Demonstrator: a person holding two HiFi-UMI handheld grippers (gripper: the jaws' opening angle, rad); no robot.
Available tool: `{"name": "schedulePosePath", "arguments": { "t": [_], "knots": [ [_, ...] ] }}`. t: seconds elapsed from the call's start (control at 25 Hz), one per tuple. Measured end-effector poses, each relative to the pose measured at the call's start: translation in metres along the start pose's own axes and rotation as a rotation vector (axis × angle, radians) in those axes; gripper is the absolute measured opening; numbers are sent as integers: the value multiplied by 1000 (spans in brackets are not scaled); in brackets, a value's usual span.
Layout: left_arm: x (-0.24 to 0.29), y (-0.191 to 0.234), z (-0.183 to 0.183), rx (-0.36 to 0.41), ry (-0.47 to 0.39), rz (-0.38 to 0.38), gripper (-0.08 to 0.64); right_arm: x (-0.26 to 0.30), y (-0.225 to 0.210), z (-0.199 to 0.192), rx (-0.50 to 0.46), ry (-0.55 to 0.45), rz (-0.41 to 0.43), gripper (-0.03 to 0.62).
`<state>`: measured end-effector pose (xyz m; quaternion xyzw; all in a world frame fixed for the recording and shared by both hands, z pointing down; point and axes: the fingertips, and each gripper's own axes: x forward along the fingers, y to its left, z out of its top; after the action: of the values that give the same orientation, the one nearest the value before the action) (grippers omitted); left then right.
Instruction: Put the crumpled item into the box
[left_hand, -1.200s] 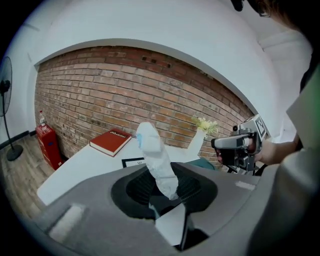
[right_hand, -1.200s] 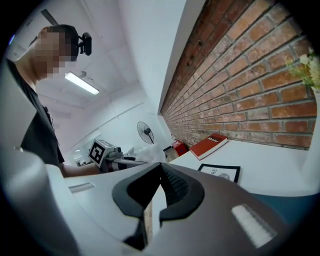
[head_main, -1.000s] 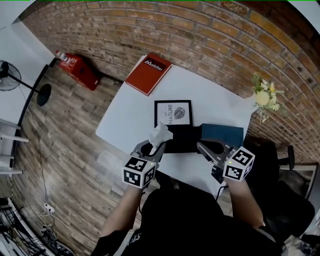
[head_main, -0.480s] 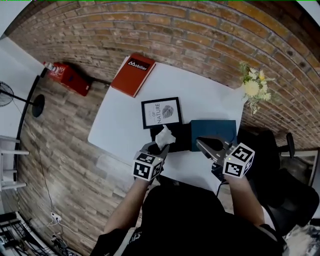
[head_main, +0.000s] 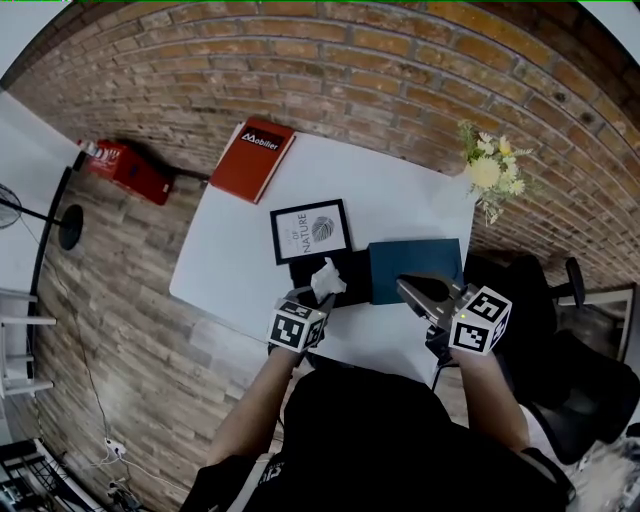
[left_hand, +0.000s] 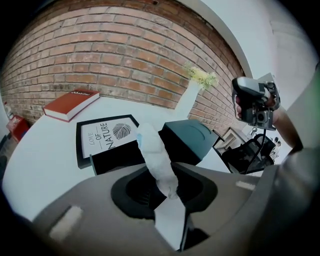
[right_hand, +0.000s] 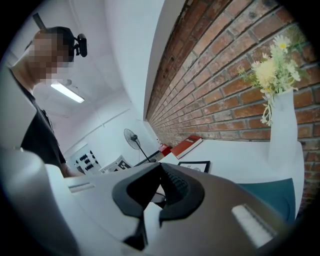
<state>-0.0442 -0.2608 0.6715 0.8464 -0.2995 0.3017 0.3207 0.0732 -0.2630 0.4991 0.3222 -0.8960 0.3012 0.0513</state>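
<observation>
Head view: L gripper (head_main: 318, 296) at near edge of black box (head_main: 352, 270) on table, crumpled white item (head_main: 326, 277) sticking up from it; R gripper (head_main: 405, 288) by teal lid (head_main: 415, 258).
Left gripper view: jaws partly closed, pinching item's lower end, box just behind.
Right gripper view: jaws tip-to-tip, nothing btw them.

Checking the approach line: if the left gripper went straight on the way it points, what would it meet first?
Likely the black box right ahead, with the held crumpled item leading; depth is unclear.
</observation>
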Motion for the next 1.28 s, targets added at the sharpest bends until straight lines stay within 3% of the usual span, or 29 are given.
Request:
{"name": "schedulePosePath", "arguments": {
  "t": [0.4, 0.72, 1.08, 1.28],
  "knots": [
    [14, 10, -3, 44, 58, 23, 118, 7, 6, 7, -27, 27, 17, 0],
    [-2, 28, -7, 48, 54, 104, 225, 9, 12, 6, -34, 44, 19, 0],
    [-33, 42, -10, 25, 10, 167, 242, 25, 31, 0, -36, 62, 60, 0],
    [-64, 44, -4, 5, -68, 179, 242, 40, 50, 3, -55, 59, 97, 2]
  ]
}}
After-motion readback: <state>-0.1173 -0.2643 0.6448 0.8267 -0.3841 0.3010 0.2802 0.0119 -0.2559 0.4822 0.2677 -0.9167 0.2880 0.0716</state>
